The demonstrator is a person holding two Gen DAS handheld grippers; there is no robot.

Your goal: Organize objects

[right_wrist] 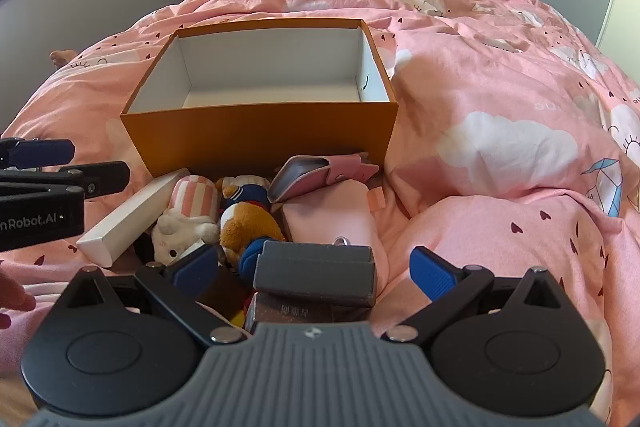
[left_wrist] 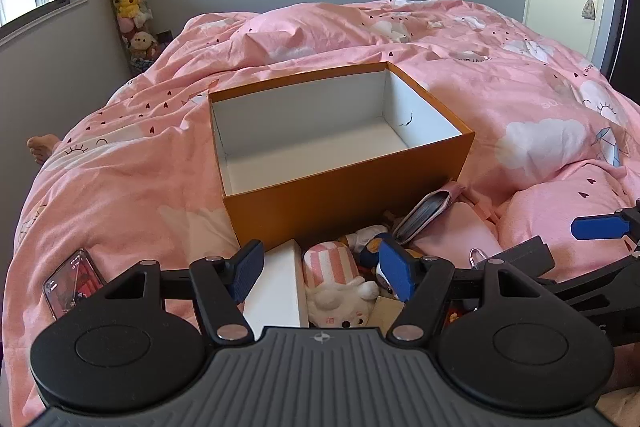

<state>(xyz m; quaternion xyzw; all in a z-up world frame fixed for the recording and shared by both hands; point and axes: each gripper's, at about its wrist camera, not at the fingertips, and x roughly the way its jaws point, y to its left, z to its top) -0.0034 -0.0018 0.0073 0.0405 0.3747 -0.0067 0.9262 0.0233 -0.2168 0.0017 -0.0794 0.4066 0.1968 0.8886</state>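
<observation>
An open rectangular orange cardboard box [left_wrist: 348, 187], white inside, sits on the wrinkled pink quilt [left_wrist: 520, 99]. Against its near wall lie a striped plush toy [left_wrist: 336, 279], a slim white carton [left_wrist: 276, 287] and a grey block [right_wrist: 316, 273]. The left gripper [left_wrist: 322, 273] and right gripper [right_wrist: 316, 269] are spread wide, holding nothing.

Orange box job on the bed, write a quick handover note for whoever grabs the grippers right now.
Left gripper: open, empty, over the pile.
Right gripper: open, empty, with the grey block between its fingers but not gripped.
Orange box: on the pink duvet, nothing inside.
Pile in front of the box: white box, striped plush, brown plush, pink case, grey block.
Done: nothing packed.
Left: move everything into the box.
</observation>
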